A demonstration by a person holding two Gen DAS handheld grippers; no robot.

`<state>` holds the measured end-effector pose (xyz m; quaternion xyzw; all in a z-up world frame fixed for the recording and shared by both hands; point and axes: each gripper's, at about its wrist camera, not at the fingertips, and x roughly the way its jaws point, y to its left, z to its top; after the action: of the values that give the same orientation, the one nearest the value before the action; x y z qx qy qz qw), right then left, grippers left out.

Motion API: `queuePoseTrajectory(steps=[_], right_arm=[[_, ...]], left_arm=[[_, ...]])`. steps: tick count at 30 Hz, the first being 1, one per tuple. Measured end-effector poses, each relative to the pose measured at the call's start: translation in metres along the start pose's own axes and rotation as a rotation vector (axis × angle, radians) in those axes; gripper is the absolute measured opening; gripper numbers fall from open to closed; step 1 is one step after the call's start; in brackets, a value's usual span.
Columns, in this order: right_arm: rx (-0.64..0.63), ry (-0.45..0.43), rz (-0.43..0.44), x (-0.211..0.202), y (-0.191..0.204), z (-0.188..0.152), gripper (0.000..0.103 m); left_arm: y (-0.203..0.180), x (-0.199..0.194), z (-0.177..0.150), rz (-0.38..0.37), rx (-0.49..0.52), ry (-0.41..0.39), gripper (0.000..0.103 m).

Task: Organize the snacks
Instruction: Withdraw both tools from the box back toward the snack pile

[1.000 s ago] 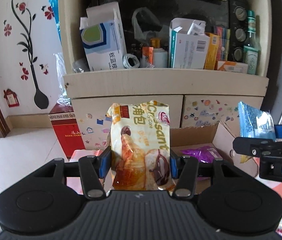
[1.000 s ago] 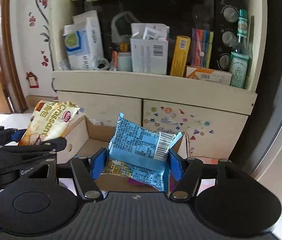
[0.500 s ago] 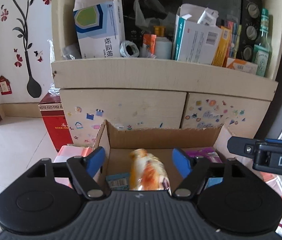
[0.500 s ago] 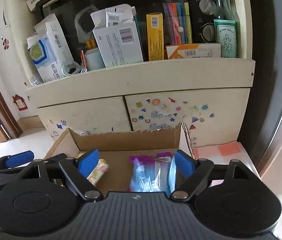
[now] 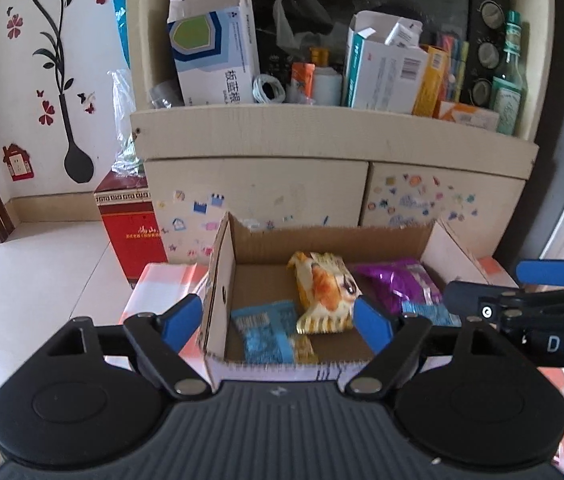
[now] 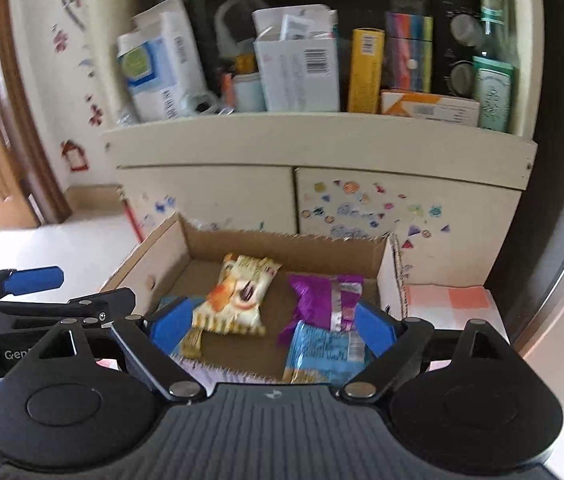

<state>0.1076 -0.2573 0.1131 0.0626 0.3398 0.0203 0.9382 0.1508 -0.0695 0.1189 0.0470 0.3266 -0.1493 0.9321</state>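
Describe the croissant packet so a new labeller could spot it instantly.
Start at the open cardboard box on the floor before the sticker-covered cabinet. The croissant packet lies mid-box, between a blue packet and a purple packet. It is the only yellow-orange one, with a pastry printed on it.

White letters "DAS" are showing on the right tool [image 5: 553,276] at the left wrist view's edge; "Gen" is showing on the left tool [image 6: 54,288]. Box and packet print is blurring beyond reading.

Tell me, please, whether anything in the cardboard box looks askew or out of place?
The croissant packet lies tilted, overlapping a blue packet beneath it rather than lying flat in the cardboard box. Nothing looks spilled or damaged.
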Motion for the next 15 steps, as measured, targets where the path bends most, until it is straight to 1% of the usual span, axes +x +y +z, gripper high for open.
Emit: queuePoseTrajectory(steps=[5, 9, 15], right_arm=[[-0.043, 0.022, 0.019, -0.011, 0.005, -0.007, 0.094], [-0.084, 0.041, 0.021, -0.022, 0.008, -0.016, 0.096], [-0.143, 0.098, 0.013, -0.031, 0.009, -0.035, 0.096]], left_arm=[[0.006, -0.014, -0.012, -0.007, -0.003, 0.018, 0.083], [0.006, -0.025, -0.022, -0.007, 0.031, 0.029, 0.083], [-0.001, -0.04, -0.041, -0.04, 0.081, 0.06, 0.083]])
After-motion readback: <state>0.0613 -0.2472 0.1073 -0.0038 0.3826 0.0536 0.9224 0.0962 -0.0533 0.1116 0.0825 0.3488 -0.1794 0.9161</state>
